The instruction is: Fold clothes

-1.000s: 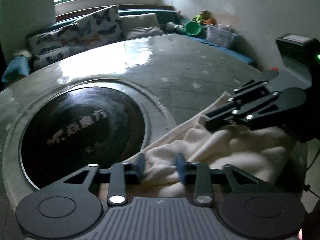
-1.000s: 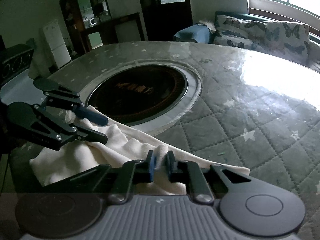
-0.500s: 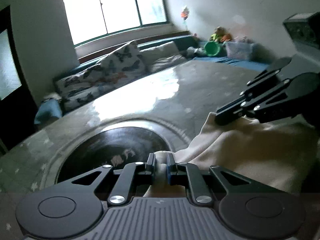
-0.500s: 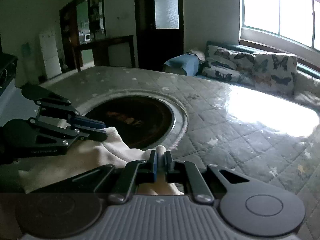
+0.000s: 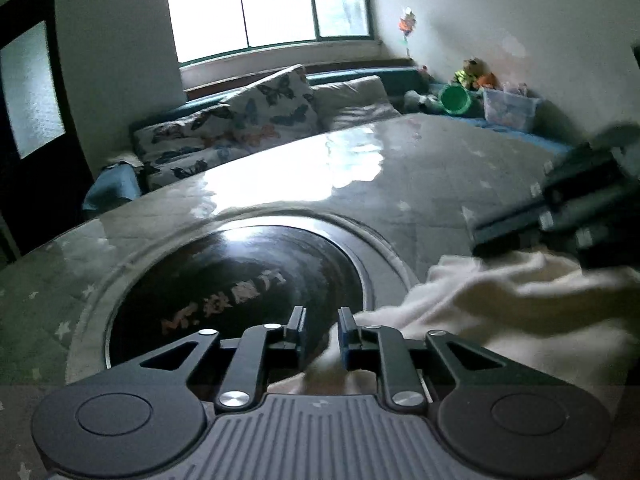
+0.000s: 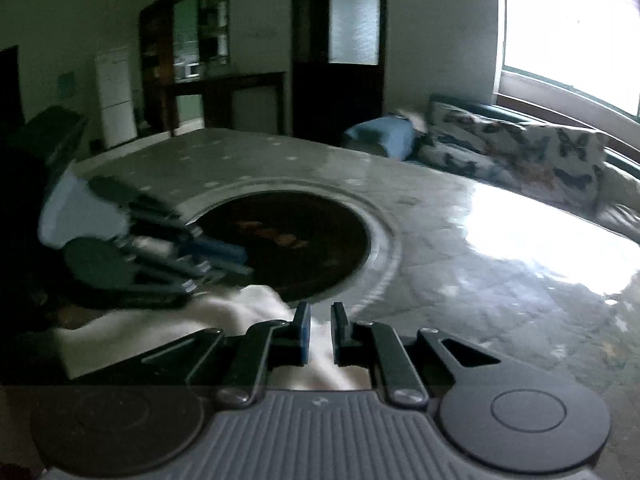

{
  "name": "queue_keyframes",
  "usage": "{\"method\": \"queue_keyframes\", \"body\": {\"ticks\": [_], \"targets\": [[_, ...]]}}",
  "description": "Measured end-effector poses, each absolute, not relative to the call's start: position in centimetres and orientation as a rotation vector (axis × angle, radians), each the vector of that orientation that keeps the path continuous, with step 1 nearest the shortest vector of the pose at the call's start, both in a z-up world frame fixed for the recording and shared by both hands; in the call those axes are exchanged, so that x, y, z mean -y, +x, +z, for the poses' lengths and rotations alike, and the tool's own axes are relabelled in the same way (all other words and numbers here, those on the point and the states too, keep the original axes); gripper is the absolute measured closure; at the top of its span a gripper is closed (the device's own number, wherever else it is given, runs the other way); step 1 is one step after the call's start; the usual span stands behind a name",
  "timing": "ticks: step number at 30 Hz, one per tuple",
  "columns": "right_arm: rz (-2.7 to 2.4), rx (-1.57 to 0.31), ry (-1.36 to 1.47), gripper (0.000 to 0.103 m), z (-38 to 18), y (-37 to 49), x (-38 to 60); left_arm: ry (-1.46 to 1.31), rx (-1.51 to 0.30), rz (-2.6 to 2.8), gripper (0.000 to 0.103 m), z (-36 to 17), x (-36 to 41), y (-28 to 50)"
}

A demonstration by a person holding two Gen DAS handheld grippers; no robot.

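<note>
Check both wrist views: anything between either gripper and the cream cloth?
Nothing visible. The cream cloth runs between the right gripper pads; the left gripper, jaws opening, also has cloth between them.

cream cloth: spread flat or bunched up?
Bunched. The cream cloth lies in rumpled folds beside the dark round inset, one ridge gathered between the right tongs.

Right gripper [image 6: 319, 330] pinches cream cloth [image 6: 256, 304] over quilted table [image 6: 460, 264], near dark round inset [image 6: 288, 244]. Left gripper [image 6: 224, 258] blurred at left, jaws opening, cloth below it.
</note>
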State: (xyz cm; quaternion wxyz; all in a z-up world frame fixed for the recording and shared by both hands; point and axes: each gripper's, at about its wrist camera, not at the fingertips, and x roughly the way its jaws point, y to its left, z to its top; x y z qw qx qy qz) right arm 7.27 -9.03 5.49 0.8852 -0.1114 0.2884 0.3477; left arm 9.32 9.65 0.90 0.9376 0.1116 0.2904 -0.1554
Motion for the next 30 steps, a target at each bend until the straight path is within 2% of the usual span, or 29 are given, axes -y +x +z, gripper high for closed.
{"method": "queue_keyframes", "body": {"ticks": [7,18,20,21,30], "targets": [[0.712,-0.649,-0.262,0.094,3.5,7.8,7.9,0.191,-0.569,-0.366,0.083,3.4,-9.6,6.1],[0.699,-0.665,-0.279,0.094,3.2,7.3,8.4,0.185,-0.688,-0.373,0.083,1.1,-10.4,4.9],[0.694,-0.676,-0.277,0.094,2.6,7.6,8.4,0.171,-0.696,-0.361,0.072,0.8,-11.1,5.2],[0.694,-0.676,-0.269,0.094,2.6,7.7,8.5,0.177,-0.690,-0.350,0.071,0.7,-11.4,5.3],[0.710,-0.655,-0.260,0.094,3.6,7.4,8.2,0.069,-0.646,-0.371,0.074,2.5,-12.4,6.0]]}}
